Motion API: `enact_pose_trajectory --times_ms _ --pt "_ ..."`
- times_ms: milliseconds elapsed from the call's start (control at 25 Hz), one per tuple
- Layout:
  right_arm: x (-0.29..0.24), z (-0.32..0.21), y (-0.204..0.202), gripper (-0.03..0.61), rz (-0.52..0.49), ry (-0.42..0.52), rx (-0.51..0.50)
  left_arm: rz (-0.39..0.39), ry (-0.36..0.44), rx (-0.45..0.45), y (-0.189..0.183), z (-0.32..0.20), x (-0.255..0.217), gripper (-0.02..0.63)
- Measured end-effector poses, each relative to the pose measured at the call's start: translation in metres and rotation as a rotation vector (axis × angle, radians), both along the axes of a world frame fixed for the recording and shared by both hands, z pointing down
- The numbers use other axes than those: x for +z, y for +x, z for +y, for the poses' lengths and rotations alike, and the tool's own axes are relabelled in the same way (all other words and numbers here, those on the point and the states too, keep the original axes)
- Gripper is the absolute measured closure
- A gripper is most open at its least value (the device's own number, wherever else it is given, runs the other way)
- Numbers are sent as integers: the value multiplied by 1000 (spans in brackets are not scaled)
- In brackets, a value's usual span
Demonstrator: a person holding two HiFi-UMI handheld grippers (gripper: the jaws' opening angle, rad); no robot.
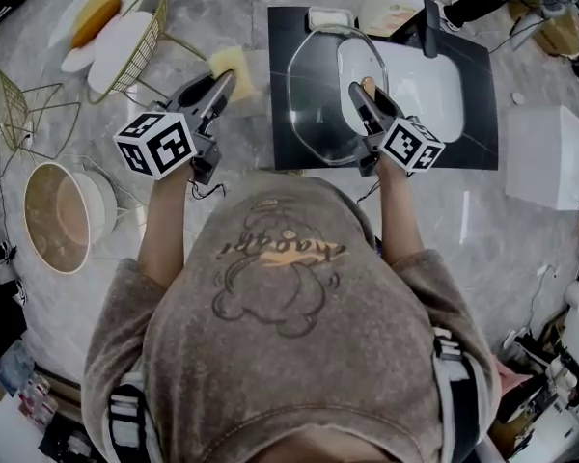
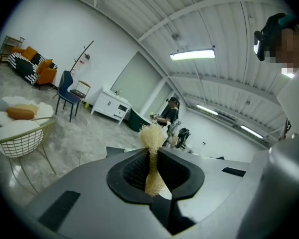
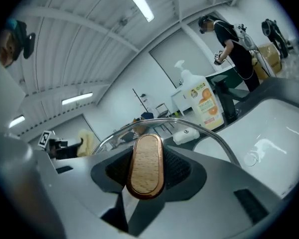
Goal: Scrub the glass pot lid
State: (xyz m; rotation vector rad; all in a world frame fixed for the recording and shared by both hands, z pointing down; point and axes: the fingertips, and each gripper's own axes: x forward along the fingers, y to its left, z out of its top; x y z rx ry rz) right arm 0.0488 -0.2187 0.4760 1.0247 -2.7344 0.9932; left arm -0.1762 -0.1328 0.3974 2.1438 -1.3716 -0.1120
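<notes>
Closest below me is the person's grey hood (image 1: pixel 280 287). At its 12 o'clock my right gripper (image 1: pixel 361 93) is clamped on the wooden knob (image 3: pixel 146 166) of the glass pot lid (image 1: pixel 314 114), held over the left edge of the sink (image 1: pixel 444 95). At the lid's 9 o'clock my left gripper (image 1: pixel 222 85) pinches a yellow sponge (image 1: pixel 237 64), apart from the glass.
</notes>
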Motion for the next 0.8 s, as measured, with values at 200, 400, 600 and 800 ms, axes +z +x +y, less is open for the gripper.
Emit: enact_pose_trajectory --times_ms 200,400,600,800 --pt "37 -3 -36 407 236 11 -113 -14 3 -71 -19 13 -2 563" --pt "75 -5 -59 407 435 23 -211 -17 -10 -122 -34 25 0 563" --pt "103 -8 -73 407 537 7 -251 -19 -29 -180 -49 37 6 563" --pt "128 -5 -83 407 673 28 -302 -19 -52 -215 -55 45 12 563"
